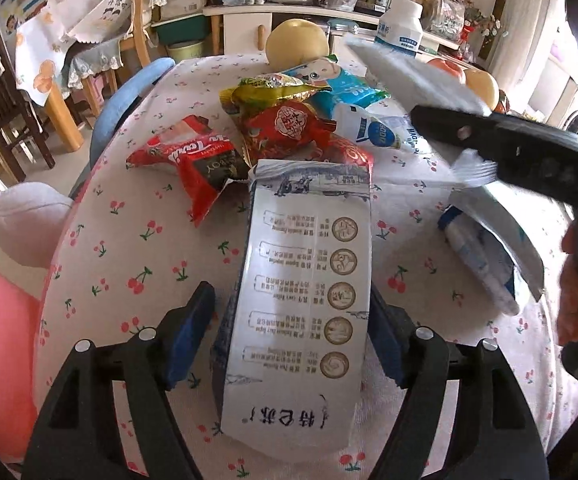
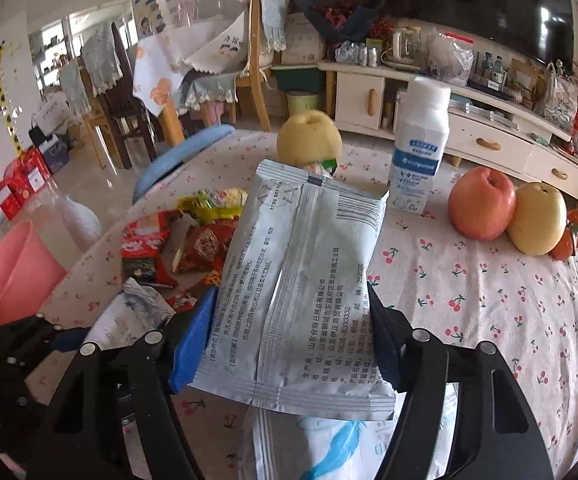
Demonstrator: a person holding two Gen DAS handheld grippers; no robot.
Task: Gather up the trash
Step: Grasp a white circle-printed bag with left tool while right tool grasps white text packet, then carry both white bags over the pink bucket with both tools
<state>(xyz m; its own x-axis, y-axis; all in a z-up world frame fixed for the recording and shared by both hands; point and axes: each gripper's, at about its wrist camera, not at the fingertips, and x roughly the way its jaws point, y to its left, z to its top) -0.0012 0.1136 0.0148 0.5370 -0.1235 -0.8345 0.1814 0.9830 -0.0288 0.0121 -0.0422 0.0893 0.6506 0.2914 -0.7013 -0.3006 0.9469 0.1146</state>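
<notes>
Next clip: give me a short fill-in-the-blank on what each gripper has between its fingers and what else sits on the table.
1. The right gripper has a silver-grey ____ between its fingers.
2. The milk carton lies between the fingers of the ____ gripper.
3. The bin at the table's edge is ____ in colour.
4. Beside the red apple stands a white ____ with a blue label.

Missing words: packet; left; pink; bottle
</notes>
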